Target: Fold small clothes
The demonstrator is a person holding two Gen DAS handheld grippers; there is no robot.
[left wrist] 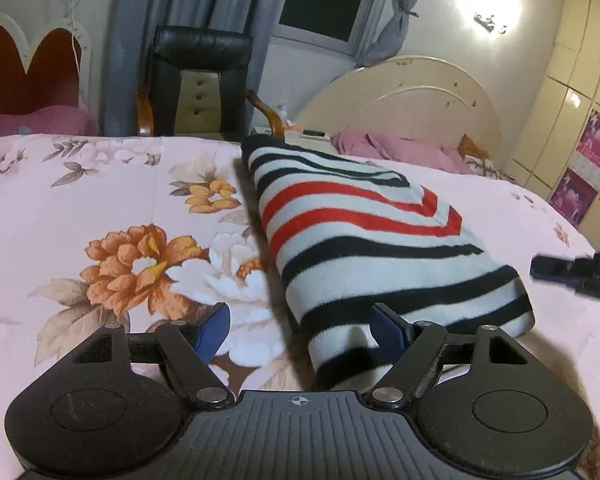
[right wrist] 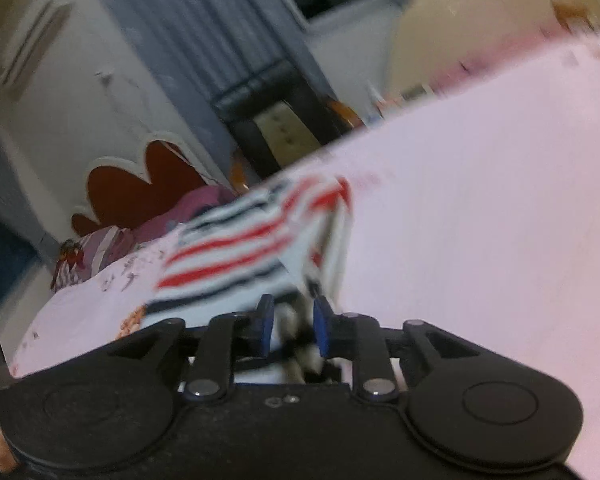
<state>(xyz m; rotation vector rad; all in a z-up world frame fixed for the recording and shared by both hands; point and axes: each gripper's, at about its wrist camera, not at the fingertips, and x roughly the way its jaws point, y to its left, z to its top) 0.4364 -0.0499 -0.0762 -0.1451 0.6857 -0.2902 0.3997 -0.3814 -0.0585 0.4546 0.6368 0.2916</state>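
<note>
a folded striped garment (left wrist: 364,248), white with black and red bands, lies on a bed covered by a pink flowered bedspread (left wrist: 100,208). the left hand-held gripper (left wrist: 300,324) has its jaws spread wide; the near corner of the garment sits between them, touching the right blue pad (left wrist: 388,326), while the left pad is over the bedspread, apart from the cloth. the right hand-held gripper (right wrist: 293,326) shows blurred in its own view, its blue pads (right wrist: 266,324) drawn near each other with striped cloth bunched between them; whether they press on it i cannot tell. its dark tip (left wrist: 572,274) shows beside the garment's right edge. behind the bed stand a black chair (left wrist: 198,80), grey curtains (left wrist: 140,20) and a cream headboard (left wrist: 412,100).
</note>
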